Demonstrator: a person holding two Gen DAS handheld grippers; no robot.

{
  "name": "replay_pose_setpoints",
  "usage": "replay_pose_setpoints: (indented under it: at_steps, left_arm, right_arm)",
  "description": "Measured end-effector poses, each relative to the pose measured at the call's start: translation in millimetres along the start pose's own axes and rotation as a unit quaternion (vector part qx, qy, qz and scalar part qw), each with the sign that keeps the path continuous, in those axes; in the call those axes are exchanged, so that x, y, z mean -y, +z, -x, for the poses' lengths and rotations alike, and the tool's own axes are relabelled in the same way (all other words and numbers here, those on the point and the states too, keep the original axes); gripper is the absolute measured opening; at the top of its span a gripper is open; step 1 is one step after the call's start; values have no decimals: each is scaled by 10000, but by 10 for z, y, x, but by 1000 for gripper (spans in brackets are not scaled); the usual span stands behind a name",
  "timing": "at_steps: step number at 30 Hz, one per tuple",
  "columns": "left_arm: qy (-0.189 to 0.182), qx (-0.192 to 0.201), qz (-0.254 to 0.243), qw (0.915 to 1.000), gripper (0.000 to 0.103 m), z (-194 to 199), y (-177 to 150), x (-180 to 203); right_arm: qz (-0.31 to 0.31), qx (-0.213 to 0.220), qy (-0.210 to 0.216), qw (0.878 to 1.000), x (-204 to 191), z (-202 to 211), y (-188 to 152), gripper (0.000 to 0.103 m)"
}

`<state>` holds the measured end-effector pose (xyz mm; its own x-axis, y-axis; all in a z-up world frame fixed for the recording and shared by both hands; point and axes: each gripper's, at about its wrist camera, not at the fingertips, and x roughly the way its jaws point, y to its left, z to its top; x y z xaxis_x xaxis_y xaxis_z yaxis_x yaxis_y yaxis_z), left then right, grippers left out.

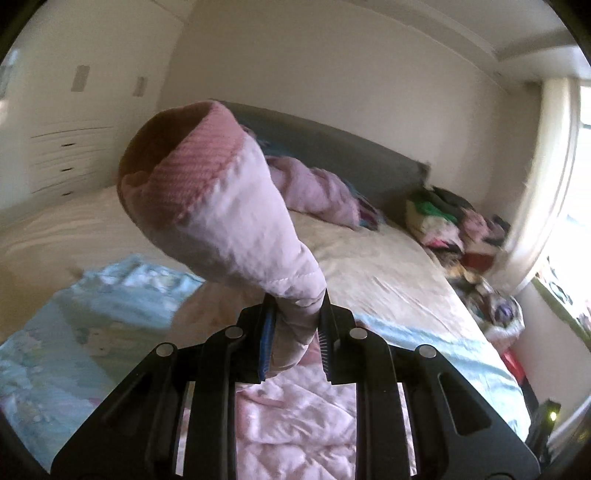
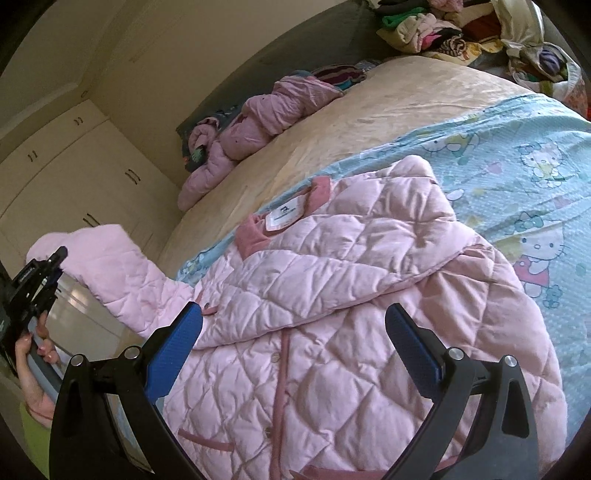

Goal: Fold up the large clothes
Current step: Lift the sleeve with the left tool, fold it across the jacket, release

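Right wrist view: pink quilted jacket (image 2: 332, 295) spread on the Hello Kitty sheet (image 2: 517, 166) of the bed (image 2: 369, 118). White neck label (image 2: 286, 218), print too small to read. Right tongs (image 2: 295, 332) wide open, empty, above the jacket. Left tongs (image 1: 295, 314) clamped on the sleeve (image 1: 221, 206), cuff lifted off the bed.

A big bed (image 2: 388, 110) has a cream sheet. A blue cat-picture blanket (image 2: 517, 166) covers its near end. A crumpled purple jacket (image 2: 258, 122) lies at the far edge, by the grey headboard (image 1: 351, 155). A heap of mixed clothes (image 2: 436, 26) sits at the far corner. White cupboards (image 2: 74, 166) stand beside the bed.
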<state>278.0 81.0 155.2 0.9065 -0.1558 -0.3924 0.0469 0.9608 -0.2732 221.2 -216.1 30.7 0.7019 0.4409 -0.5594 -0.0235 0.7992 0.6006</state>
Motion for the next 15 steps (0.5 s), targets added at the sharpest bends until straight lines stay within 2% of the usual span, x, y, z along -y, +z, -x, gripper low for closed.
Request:
replay_pose_setpoints:
  at_steps: [5, 15]
  left_arm:
    - [-378, -319, -370, 9981, 13, -263, -326, 359]
    - [-612, -1108, -1038, 9865, 13, -767, -1004, 859]
  right_arm:
    - [-112, 63, -62, 9999, 160, 61, 31, 99]
    - [-347, 100, -228, 9991, 428, 102, 60, 99]
